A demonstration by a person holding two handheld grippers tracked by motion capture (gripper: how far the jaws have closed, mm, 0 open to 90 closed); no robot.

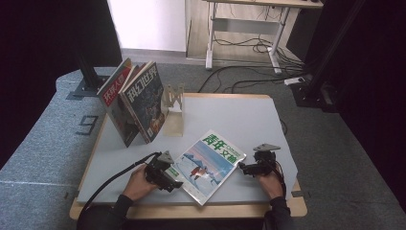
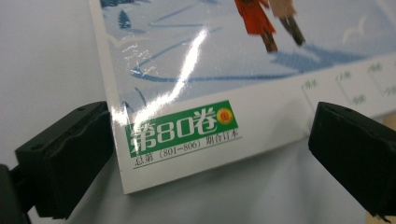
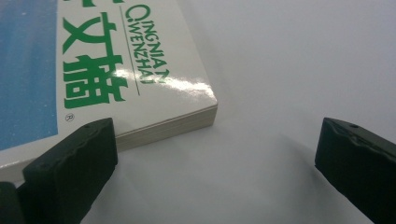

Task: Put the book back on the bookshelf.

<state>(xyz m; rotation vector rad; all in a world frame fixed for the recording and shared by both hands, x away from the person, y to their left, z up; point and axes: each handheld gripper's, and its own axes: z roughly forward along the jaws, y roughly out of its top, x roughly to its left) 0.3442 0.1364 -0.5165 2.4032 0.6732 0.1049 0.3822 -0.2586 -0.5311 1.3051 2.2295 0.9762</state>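
now magazine (image 1: 208, 166) flat on grey table (image 1: 239, 115); grey carpet (image 1: 43, 139) around.

A magazine (image 1: 209, 166) lies flat on the tabletop (image 1: 239, 120) near its front edge. The left claw (image 1: 173, 178) sits at the magazine's left corner, the right claw (image 1: 241, 167) just beside its right corner. Behind, at the back left, two magazines (image 1: 134, 103) stand leaning against a stand (image 1: 173, 109).

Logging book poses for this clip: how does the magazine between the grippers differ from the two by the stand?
The flat magazine lies face up on the table; the two leaning magazines stand tilted. Its cover is pale blue with green lettering; theirs are darker, one with red. All show Chinese titles.
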